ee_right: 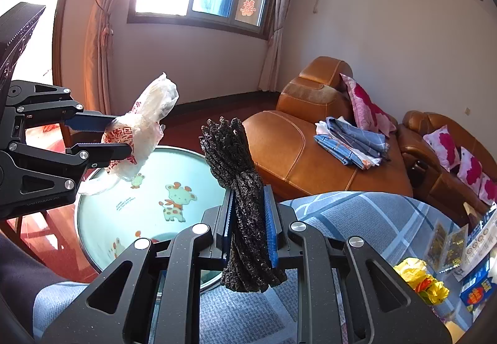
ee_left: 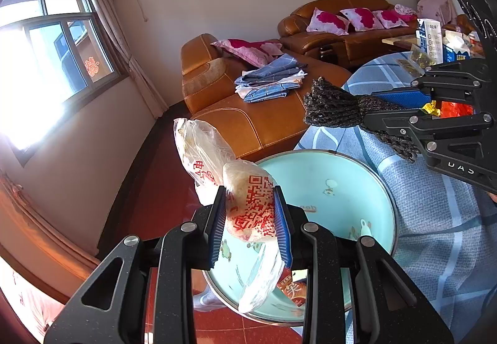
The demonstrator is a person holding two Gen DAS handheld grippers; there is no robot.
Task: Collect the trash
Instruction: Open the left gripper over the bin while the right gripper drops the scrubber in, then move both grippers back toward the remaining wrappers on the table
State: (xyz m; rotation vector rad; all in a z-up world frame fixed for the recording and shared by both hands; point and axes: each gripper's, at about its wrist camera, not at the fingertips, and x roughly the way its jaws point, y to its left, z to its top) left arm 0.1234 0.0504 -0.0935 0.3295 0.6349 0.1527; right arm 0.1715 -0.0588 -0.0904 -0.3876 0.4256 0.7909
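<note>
My left gripper [ee_left: 250,213] is shut on a crumpled white plastic bag [ee_left: 245,207] with red print and a QR code, held above a light blue basin [ee_left: 338,185] with cartoon animals. The bag also shows in the right wrist view [ee_right: 139,133]. My right gripper [ee_right: 251,219] is shut on a dark, rough, bunched net-like wad [ee_right: 239,176], held beside the basin [ee_right: 124,207] and over the blue plaid cloth. In the left wrist view the right gripper [ee_left: 369,114] holds that wad [ee_left: 335,105] at the right.
A blue plaid cloth [ee_right: 357,219] covers the table, with yellow crumpled wrappers [ee_right: 419,278], packets and cartons [ee_left: 431,39] on it. A brown leather sofa [ee_right: 326,157] with folded cloths and pink pillows stands behind. Red floor lies below the basin.
</note>
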